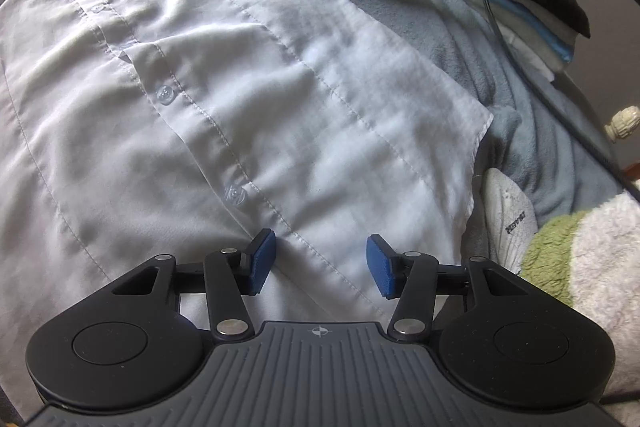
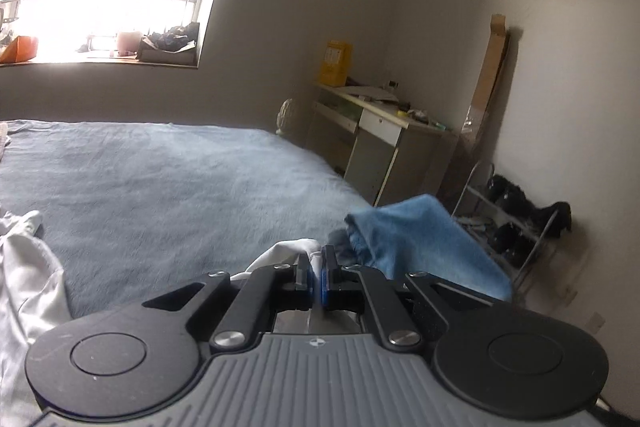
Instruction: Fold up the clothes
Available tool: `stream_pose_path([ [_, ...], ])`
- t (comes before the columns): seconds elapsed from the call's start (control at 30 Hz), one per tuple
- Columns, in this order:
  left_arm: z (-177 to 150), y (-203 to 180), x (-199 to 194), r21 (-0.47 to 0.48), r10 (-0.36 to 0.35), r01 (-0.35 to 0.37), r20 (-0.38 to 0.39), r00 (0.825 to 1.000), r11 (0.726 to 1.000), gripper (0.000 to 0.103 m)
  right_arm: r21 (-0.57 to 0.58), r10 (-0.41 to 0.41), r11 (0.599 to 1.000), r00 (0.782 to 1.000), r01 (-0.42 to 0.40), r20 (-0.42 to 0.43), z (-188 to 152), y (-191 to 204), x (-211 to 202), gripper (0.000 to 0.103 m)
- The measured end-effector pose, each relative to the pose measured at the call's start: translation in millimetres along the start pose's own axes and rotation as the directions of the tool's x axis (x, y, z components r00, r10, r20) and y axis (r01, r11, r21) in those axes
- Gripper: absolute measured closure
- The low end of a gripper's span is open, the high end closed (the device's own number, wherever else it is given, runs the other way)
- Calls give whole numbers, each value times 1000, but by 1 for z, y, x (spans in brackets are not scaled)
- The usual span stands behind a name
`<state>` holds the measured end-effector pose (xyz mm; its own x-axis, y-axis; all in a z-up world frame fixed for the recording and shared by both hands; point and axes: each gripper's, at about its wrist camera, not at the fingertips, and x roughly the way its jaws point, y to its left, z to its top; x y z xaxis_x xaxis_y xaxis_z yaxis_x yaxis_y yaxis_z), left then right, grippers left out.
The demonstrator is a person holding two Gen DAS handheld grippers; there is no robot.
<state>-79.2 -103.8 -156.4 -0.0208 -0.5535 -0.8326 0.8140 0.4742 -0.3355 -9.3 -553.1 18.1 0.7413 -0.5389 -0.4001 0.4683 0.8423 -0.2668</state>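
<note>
A white button-up shirt point(image 1: 224, 75) lies spread front-up on a blue-grey blanket point(image 1: 460, 39), its button placket running diagonally. My left gripper point(image 1: 321, 265) is open just above the shirt's lower hem, right of the placket, holding nothing. My right gripper point(image 2: 317, 281) is shut on a fold of white shirt fabric point(image 2: 286, 253) and holds it raised above the blanket point(image 2: 168, 179). More of the white shirt point(image 2: 28, 267) lies at the left edge of the right wrist view.
A stack of folded clothes point(image 1: 516, 3) lies at the far right of the bed. A white shoe point(image 1: 510, 219) and a fluffy green-and-white sleeve point(image 1: 580, 259) are at the right. A blue cloth point(image 2: 416, 243), a desk point(image 2: 380, 143) and a shoe rack point(image 2: 516, 223) stand beyond the bed.
</note>
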Motion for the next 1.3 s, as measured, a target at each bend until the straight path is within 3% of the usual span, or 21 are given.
stream_pose_path([
  [0.17, 1, 7, -1, -15, -38, 38, -7, 999, 999, 53, -49, -58, 997, 998, 59, 16, 37, 16, 56, 100],
  [0.4, 4, 19, -2, -52, -94, 93, -25, 995, 994, 53, -18, -147, 989, 989, 147, 26, 74, 22, 116, 100],
  [0.53, 6, 22, -2, -70, -110, 107, -35, 993, 992, 53, -41, -183, 982, 983, 184, 15, 79, 36, 148, 100],
  [0.63, 7, 22, -1, -73, -113, 110, -42, 993, 991, 53, -82, -184, 980, 981, 179, -66, 66, 51, 172, 98],
  [0.67, 7, 22, 0, -73, -113, 110, -43, 993, 991, 53, -107, -182, 979, 978, 171, -102, 58, 57, 179, 94],
  [0.7, 8, 22, 0, -72, -112, 109, -44, 993, 991, 53, -133, -184, 977, 974, 167, -129, 50, 62, 184, 80],
  [0.77, 8, 22, 0, -71, -111, 108, -45, 993, 992, 53, -170, -194, 971, 969, 168, -150, 35, 70, 187, 61],
  [0.9, 7, 22, 0, -76, -109, 105, -45, 993, 992, 53, -122, -162, 982, 978, 146, -135, 21, 63, 169, 60],
  [1.03, 5, 24, 1, -100, -107, 103, -41, 993, 990, 53, 89, -68, 993, 996, 72, -52, 18, 20, 113, 59],
  [1.17, 4, 24, 0, -136, -105, 100, -31, 994, 986, 53, 321, 7, 947, 998, -24, 54, 0, -39, 38, 57],
  [1.3, 2, 23, 0, -159, -95, 91, -18, 995, 983, 53, 464, 68, 881, 994, -98, 81, -38, -92, -25, 56],
])
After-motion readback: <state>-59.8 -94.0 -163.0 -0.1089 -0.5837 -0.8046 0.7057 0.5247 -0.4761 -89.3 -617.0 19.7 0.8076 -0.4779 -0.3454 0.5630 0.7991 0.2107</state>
